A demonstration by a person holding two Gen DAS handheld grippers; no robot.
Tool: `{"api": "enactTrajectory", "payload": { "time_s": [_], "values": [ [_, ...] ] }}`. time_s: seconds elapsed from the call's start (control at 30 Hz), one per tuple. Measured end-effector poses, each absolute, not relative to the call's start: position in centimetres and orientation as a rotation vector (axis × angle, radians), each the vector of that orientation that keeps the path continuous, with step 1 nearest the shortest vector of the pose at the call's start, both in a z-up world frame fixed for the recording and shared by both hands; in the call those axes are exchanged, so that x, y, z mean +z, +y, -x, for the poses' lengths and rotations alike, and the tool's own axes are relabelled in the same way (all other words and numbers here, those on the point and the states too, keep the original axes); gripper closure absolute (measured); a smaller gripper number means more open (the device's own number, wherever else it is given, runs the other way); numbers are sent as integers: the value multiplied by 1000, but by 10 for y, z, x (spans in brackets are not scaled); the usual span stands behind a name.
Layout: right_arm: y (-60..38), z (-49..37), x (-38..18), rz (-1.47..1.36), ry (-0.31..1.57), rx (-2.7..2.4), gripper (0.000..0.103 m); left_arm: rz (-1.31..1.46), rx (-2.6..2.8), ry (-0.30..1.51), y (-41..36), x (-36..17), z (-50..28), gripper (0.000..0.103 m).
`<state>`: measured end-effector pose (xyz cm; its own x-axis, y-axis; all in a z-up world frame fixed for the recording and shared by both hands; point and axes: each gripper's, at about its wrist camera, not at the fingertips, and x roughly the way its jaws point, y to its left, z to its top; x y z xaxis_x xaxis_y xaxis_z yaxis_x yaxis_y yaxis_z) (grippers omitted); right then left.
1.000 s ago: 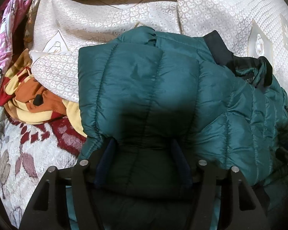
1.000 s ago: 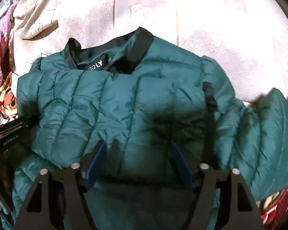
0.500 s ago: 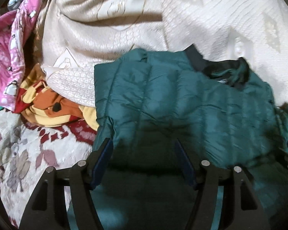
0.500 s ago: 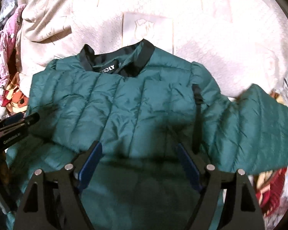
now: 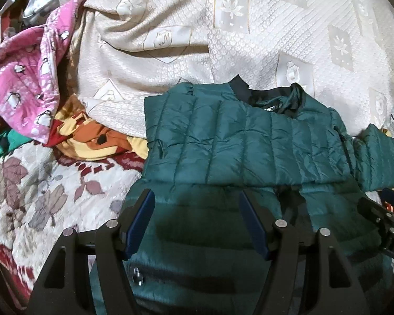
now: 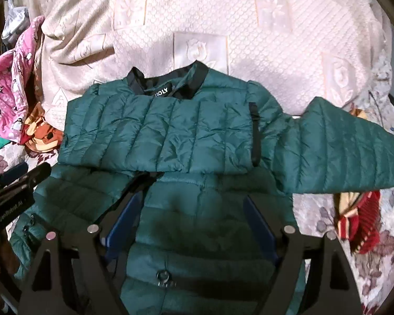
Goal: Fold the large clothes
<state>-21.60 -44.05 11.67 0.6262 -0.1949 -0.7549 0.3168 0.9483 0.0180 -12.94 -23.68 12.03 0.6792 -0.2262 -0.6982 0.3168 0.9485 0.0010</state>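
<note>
Left wrist view shows the green puffer jacket [image 5: 244,141] lying on a cream patterned bedspread [image 5: 249,39], with its black collar [image 5: 273,97] on the far side. The upper part of the jacket is folded over the lower part, and one sleeve [image 5: 380,155] stretches out to the right. The left gripper [image 5: 197,210] hovers above the near part of the jacket; its jaws stand apart and grasp nothing. Seen from the right wrist, the right gripper [image 6: 194,215] is also above the near part, with its jaws spread wide and nothing between them. On the left, a pink penguin-print cloth [image 5: 26,84] and an orange-yellow cloth [image 5: 92,136] lie in a loose heap. No containers are visible.
</note>
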Motion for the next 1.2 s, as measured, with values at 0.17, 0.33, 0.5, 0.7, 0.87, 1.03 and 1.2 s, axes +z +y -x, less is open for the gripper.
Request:
{"api": "enactTrajectory", "payload": {
  "time_s": [0.17, 0.33, 0.5, 0.7, 0.87, 1.03, 1.2],
  "values": [
    [-429, 232, 122, -124, 833, -307, 15, -135, -309, 739, -236, 126, 151, 55],
    [-425, 245, 126, -129, 823, -304, 15, -143, -305, 716, -235, 129, 167, 55],
    [-425, 254, 129, -122, 819, -315, 15, -131, -309, 714, -236, 132, 174, 55],
    [-428, 263, 129, -107, 817, -336, 15, -131, -317, 715, -244, 131, 181, 55],
    [-432, 268, 127, -118, 820, -340, 15, -131, -325, 715, -249, 130, 186, 55],
    [-435, 272, 127, -112, 812, -346, 15, -137, -332, 713, -255, 130, 188, 55],
    [-440, 275, 127, -111, 808, -362, 15, -110, -356, 724, -258, 129, 188, 55]
  ]
}}
